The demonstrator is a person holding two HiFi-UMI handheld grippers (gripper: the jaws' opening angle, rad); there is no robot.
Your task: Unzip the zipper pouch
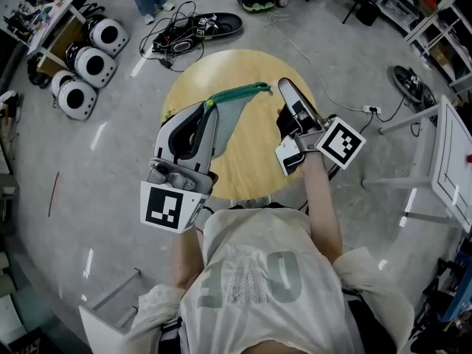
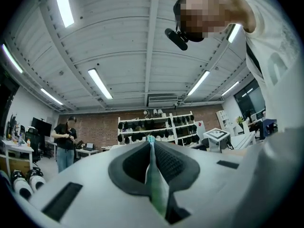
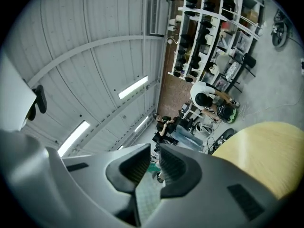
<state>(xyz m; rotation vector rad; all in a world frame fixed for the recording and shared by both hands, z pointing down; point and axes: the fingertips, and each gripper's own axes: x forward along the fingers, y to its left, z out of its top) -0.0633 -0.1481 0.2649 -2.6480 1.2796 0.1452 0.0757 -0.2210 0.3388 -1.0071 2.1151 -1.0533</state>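
Pouch: the zipper pouch hangs over the round table, strung between the two grippers, mesh body toward the near side.
Long axis: the green zipper runs left to right along the pouch's far edge, its right end a touch farther away.
Left gripper: the left gripper is clamped tight on the left end, with the green edge pinched flat between its pads.
Right gripper: the right gripper sits at the zipper's right end; its pads stand slightly apart, mesh lying loose in the gap, not pressed.
What the move turns on: the right one is nearer the pull end, so I'd say any travel goes leftward along the zipper toward the anchoring left gripper.
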